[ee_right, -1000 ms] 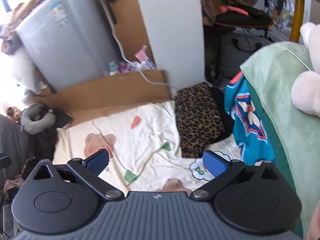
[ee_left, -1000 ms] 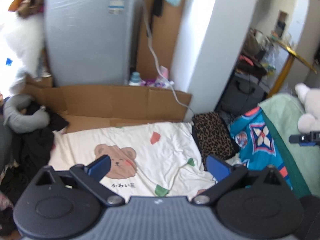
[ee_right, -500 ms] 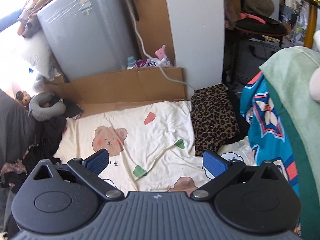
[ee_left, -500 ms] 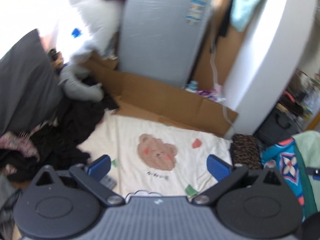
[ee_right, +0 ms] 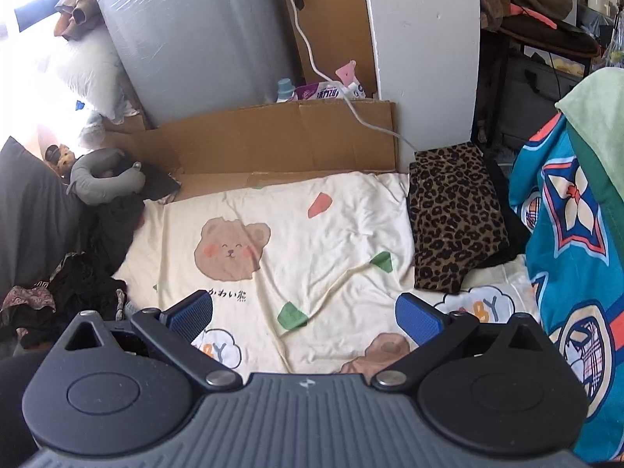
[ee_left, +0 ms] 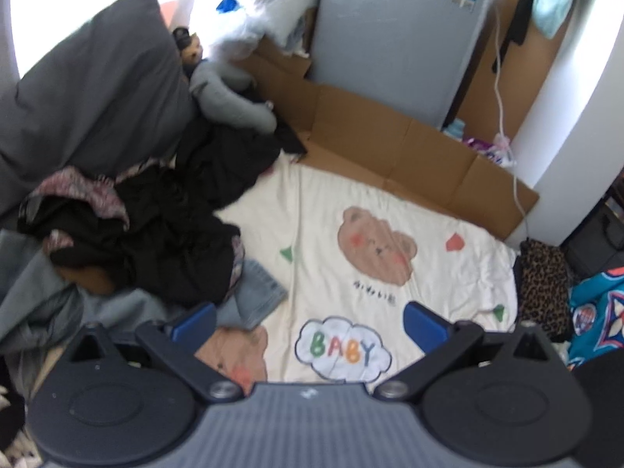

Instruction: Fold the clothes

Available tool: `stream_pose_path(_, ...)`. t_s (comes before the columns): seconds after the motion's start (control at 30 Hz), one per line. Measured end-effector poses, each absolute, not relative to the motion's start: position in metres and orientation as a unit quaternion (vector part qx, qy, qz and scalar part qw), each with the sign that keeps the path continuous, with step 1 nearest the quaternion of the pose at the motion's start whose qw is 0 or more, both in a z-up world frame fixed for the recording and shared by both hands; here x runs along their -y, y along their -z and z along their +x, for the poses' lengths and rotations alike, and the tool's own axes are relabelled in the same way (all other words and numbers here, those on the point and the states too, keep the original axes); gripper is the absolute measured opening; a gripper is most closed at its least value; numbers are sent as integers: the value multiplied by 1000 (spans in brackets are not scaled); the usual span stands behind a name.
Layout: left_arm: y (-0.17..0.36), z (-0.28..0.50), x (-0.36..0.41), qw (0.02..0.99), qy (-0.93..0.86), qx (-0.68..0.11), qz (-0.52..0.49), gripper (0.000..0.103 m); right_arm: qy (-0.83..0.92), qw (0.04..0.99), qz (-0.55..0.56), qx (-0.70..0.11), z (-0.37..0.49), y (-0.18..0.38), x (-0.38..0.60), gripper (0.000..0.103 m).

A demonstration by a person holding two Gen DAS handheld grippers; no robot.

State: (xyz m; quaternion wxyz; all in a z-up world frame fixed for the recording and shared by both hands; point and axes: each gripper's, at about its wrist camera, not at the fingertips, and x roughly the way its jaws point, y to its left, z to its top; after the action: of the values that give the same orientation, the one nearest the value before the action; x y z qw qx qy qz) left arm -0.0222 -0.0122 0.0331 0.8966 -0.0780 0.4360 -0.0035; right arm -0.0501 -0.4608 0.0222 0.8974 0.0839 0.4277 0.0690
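A heap of black clothes [ee_left: 156, 230] lies at the left of a cream bear-print sheet [ee_left: 448, 273], with a folded denim piece [ee_left: 253, 292] at its near edge. My left gripper [ee_left: 308, 321] hangs open above the sheet, just right of the denim, holding nothing. In the right wrist view the same sheet [ee_right: 331, 230] spreads ahead, with a folded leopard-print garment [ee_right: 452, 218] at its right edge and the black clothes [ee_right: 89, 284] at the left. My right gripper [ee_right: 304, 312] is open and empty over the sheet's near part.
A dark grey pillow [ee_left: 85, 89] and a grey neck pillow [ee_left: 230, 97] lie behind the heap. Flattened cardboard [ee_right: 273, 140] and a wrapped grey panel [ee_right: 202, 35] stand at the back, with a white cable [ee_right: 331, 82]. A teal patterned blanket [ee_right: 577, 257] rises at the right.
The left gripper has swung left, bringing the black clothes heap and grey pillow into its view. The right gripper has pulled back and turned slightly left. Both stayed open.
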Motion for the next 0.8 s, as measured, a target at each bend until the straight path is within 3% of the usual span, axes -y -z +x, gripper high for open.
stream_pose_path(0.8,-19,-20,59,890,-29,-455,-5,102,-78,874,27,-479,-38,7,444,103)
